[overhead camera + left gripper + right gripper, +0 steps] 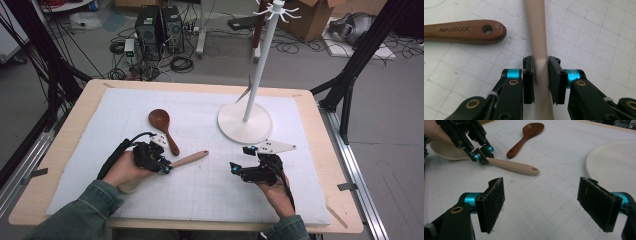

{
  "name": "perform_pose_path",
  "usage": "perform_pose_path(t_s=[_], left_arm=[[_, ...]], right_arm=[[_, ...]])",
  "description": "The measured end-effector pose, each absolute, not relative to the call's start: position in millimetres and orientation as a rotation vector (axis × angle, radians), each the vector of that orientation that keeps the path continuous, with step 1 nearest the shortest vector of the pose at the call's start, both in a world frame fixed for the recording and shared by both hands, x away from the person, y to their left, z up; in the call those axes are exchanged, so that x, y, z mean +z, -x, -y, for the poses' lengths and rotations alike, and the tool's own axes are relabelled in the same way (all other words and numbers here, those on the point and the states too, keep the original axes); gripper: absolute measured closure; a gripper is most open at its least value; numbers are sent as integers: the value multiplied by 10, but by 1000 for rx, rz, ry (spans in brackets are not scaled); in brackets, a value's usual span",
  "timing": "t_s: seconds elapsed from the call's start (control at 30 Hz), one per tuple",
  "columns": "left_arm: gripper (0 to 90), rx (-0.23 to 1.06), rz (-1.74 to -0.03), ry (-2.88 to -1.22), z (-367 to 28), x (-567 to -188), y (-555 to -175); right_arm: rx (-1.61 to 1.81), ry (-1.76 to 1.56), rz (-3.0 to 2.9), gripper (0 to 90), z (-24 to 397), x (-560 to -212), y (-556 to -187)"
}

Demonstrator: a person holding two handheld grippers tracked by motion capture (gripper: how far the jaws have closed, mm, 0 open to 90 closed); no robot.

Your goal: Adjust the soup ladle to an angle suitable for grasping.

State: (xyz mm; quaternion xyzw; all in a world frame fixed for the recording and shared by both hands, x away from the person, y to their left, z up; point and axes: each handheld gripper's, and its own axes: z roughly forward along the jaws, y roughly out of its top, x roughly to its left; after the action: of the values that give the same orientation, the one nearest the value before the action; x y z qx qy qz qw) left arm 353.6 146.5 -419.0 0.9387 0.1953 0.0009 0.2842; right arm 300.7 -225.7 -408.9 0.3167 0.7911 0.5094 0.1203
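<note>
A pale wooden spoon [192,158] lies on the white gridded mat, its handle pointing right and its bowl [444,151] under the person's left hand. My left gripper [165,169] is shut on that handle; in the left gripper view both pads [530,75] press against the pale spoon's handle [535,30]. A dark brown spoon [161,121] marked MAXCOOK [464,31] rests just beyond it, untouched. My right gripper [242,159] hovers over bare mat to the right, jaws wide open and holding nothing [546,195]. From there I see the left gripper [482,155] on the pale spoon [516,167].
A white hanger stand [260,65] with a round base [245,125] rises at the back right of the mat; the base's edge [611,162] lies close to my right gripper. The wooden table rim [320,130] frames the mat. Cables and computers sit on the floor beyond.
</note>
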Motion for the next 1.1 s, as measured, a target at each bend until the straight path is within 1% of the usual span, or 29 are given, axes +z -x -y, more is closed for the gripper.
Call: perform_pose_path(t_s=[0.23, 0.57, 1.1], left_arm=[[764, 17, -514, -2511, -1469, -4169, -3518], [765, 57, -487, -2466, -1538, -4060, -3478], [765, 90, -461, -2346, -1663, -3874, -3395]], right_arm=[[1490, -915, -2309, 210, 2248, -4092, -3010], [1492, -916, -2324, 210, 2191, -4090, -3005], [1530, -888, -2346, 209, 2012, -4001, -3027]])
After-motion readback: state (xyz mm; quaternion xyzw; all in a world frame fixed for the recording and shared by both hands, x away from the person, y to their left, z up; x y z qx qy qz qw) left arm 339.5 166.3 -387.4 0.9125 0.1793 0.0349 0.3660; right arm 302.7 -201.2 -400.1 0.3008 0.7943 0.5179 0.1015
